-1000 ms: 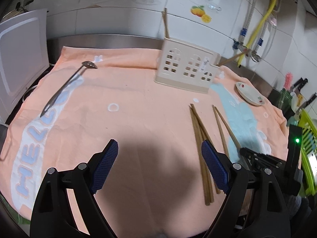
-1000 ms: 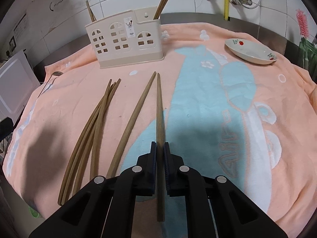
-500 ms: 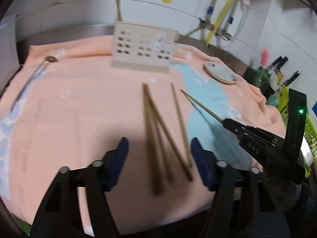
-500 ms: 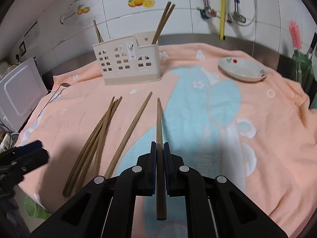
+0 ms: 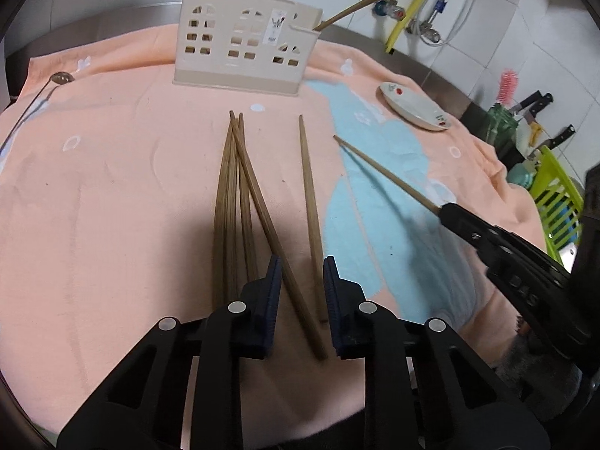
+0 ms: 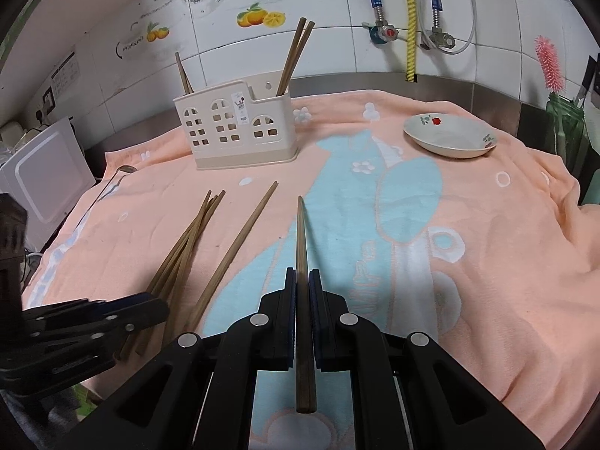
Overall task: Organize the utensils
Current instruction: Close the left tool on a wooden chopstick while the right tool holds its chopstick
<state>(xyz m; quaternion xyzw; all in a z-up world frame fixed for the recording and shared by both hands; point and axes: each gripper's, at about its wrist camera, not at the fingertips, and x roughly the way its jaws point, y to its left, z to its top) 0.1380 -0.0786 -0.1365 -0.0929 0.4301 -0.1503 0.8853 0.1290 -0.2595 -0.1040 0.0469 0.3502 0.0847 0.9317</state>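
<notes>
Several brown chopsticks [image 5: 229, 195] lie bunched on the peach towel [image 5: 112, 195], with one more chopstick [image 5: 308, 187] lying apart to their right. My left gripper [image 5: 300, 288] hangs low over their near ends. Its jaws are closing, with the lone chopstick and one slanted chopstick [image 5: 262, 217] between the pads and small gaps still showing. My right gripper [image 6: 303, 273] is shut on a single chopstick [image 6: 300, 232], held above the towel and pointing toward the cream utensil holder [image 6: 236, 131]. The holder has chopsticks [image 6: 296, 52] standing in it.
A metal spoon [image 5: 56, 78] lies at the towel's far left. A small white dish [image 6: 450, 137] sits at the back right. A white appliance [image 6: 45, 165] stands past the left edge. Knives and a green rack [image 5: 558, 198] are off to the right, and pipes run along the tiled wall.
My left gripper has swung right and down over the loose chopsticks, and its jaws have narrowed a lot. My right gripper has lifted its chopstick off the towel.
</notes>
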